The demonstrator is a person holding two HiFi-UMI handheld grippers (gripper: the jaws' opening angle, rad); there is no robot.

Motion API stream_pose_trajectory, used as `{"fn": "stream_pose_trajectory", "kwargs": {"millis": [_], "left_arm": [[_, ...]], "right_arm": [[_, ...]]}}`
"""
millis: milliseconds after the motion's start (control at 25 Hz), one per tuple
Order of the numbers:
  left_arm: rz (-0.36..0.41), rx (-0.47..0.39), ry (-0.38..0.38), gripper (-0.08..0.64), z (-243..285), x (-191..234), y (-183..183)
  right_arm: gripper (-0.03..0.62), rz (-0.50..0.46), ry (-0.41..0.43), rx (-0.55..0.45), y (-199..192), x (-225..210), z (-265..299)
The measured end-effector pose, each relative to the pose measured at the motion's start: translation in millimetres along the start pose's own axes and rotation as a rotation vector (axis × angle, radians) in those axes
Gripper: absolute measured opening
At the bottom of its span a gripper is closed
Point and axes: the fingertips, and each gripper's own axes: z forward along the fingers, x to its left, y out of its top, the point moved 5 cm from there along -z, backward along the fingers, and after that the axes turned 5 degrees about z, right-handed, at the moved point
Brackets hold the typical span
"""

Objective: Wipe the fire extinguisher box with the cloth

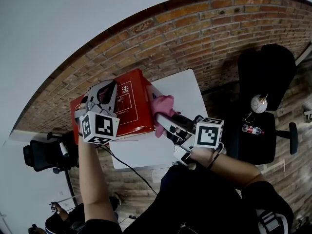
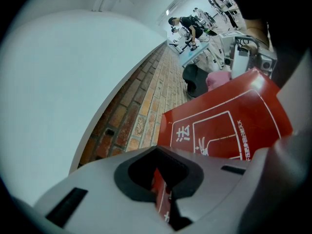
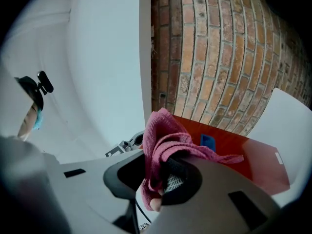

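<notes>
Right now the red fire extinguisher box (image 1: 132,115) lies flat along the left edge of the white table (image 1: 184,89), its printed white lettering facing up. In the left gripper view, the same printed face (image 2: 229,126) fills the right half of the picture.

The left gripper (image 1: 109,90) sits over the box near its left edge. In its own view, the left gripper (image 2: 163,189) has its jaws drawn close together, with a thin red strip of the box caught in the narrow gap between them.

The right gripper (image 1: 165,120) is at the right edge of the box and holds the pink cloth (image 1: 162,106), which is bunched up and touching the box's right side. The right gripper view shows the right gripper (image 3: 163,179) with its jaws clamped on the cloth (image 3: 161,140). The folds spill out above and below the jaws, and the red box (image 3: 229,147) lies just behind them. From the left gripper view, the cloth (image 2: 218,79) peeks over the far edge of the box.

Brickwork (image 1: 204,28) runs behind the table. A black chair (image 1: 265,67) stands well apart to the right, with a small bottle (image 1: 252,129) lying on a dark seat near it.
</notes>
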Motion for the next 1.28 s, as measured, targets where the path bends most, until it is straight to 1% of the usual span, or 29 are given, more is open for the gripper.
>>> {"fn": "stream_pose_trajectory", "kwargs": {"millis": [280,400,480,560,680,760,800,840,920,960,1040,1080,1120,1200,1280], "left_arm": [[-0.001,-0.002,0.004,0.032,-1,0,0],[-0.002,-0.005,0.009,0.032,-1,1,-1],[-0.003,-0.011,0.018,0.032,-1,2,-1],[-0.003,-0.023,0.050,0.032,-3,5,0],[-0.007,-0.033,0.151,0.032,-13,7,-2],[-0.021,-0.042,0.220,0.032,-25,7,-3],[-0.041,-0.059,0.253,0.032,-35,7,-2],[-0.070,-0.087,0.289,0.032,-47,8,1],[-0.149,-0.177,0.370,0.032,-79,12,8],[-0.207,-0.230,0.405,0.032,-96,13,10],[-0.363,-0.319,0.445,0.032,-130,8,7],[-0.439,-0.353,0.451,0.032,-145,2,4],[-0.498,-0.379,0.448,0.032,-160,-6,-1],[-0.579,-0.416,0.417,0.031,-187,-25,-11],[-0.659,-0.447,0.360,0.032,-209,-46,-22]], "right_arm": [[0.074,0.028,0.012,-0.007,0,9,2],[0.074,-0.014,-0.006,-0.019,2,9,1],[0.074,-0.086,-0.035,-0.038,6,10,-4],[0.074,-0.172,-0.074,-0.057,12,12,-10],[0.074,-0.301,-0.150,-0.062,12,16,-21],[0.074,-0.413,-0.207,-0.059,8,23,-28],[0.074,-0.482,-0.232,-0.058,4,29,-32],[0.074,-0.556,-0.254,-0.057,-1,35,-35],[0.074,-0.694,-0.288,-0.053,-13,49,-39],[0.074,-0.750,-0.301,-0.051,-20,55,-39],[0.074,-0.831,-0.320,-0.048,-35,67,-38],[0.074,-0.860,-0.328,-0.048,-42,73,-37],[0.074,-0.885,-0.334,-0.050,-50,78,-36],[0.074,-0.927,-0.343,-0.055,-67,89,-32],[0.074,-0.959,-0.353,-0.053,-85,97,-29]]}}
